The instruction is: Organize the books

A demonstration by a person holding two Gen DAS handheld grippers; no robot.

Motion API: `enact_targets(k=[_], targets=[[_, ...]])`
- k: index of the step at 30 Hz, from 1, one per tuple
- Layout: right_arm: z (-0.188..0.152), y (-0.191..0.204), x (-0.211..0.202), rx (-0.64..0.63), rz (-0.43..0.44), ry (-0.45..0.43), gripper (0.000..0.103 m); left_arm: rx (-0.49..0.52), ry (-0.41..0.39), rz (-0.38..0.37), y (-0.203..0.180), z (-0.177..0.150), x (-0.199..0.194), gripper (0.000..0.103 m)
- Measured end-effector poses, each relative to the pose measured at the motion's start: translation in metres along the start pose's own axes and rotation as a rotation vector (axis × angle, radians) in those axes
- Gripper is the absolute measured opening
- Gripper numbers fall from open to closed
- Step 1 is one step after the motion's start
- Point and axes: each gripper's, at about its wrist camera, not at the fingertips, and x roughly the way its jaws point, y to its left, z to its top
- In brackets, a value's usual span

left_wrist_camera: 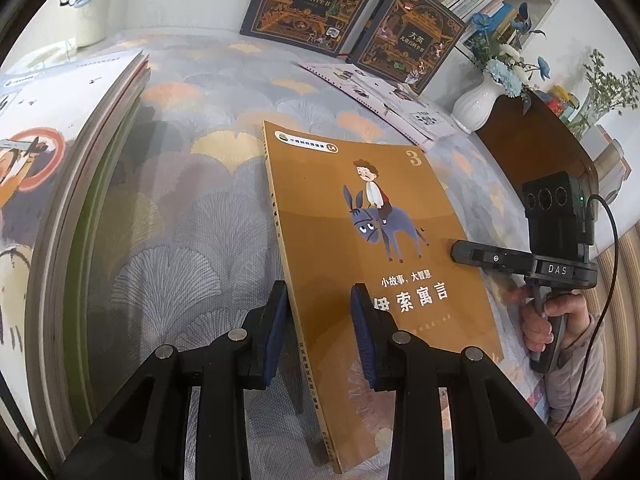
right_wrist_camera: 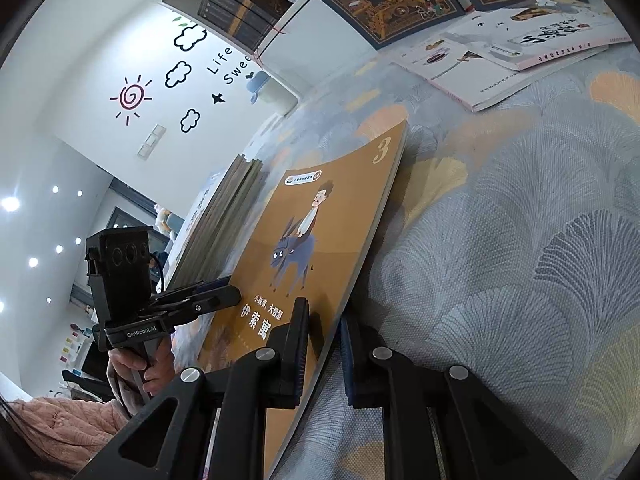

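An orange book (left_wrist_camera: 360,240) with a boy on a donkey and a "3" lies raised off the patterned cloth, held at two edges. My left gripper (left_wrist_camera: 320,320) straddles its spine edge, fingers on either side with a visible gap. My right gripper (right_wrist_camera: 324,344) straddles the opposite edge of the same book (right_wrist_camera: 320,220), its jaws close around it. The right gripper (left_wrist_camera: 476,254) also shows in the left wrist view at the book's right edge. The left gripper (right_wrist_camera: 216,300) shows in the right wrist view. A stack of books (left_wrist_camera: 60,160) stands at the left.
Two dark ornate encyclopedia volumes (left_wrist_camera: 312,4) lean against the bookshelf at the back. Thin white books (left_wrist_camera: 384,96) lie flat before them. A white vase with blue flowers (left_wrist_camera: 480,104) stands by a brown wooden board (left_wrist_camera: 532,140) at the right.
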Motion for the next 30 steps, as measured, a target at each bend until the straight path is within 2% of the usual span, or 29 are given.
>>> enact_targets(k=[30], targets=[[0.0019, -0.0039, -0.0011, 0.003, 0.011, 0.000, 0.012, 0.007, -0.011, 0.002, 0.0014, 0.0023, 0.0001, 0.030]])
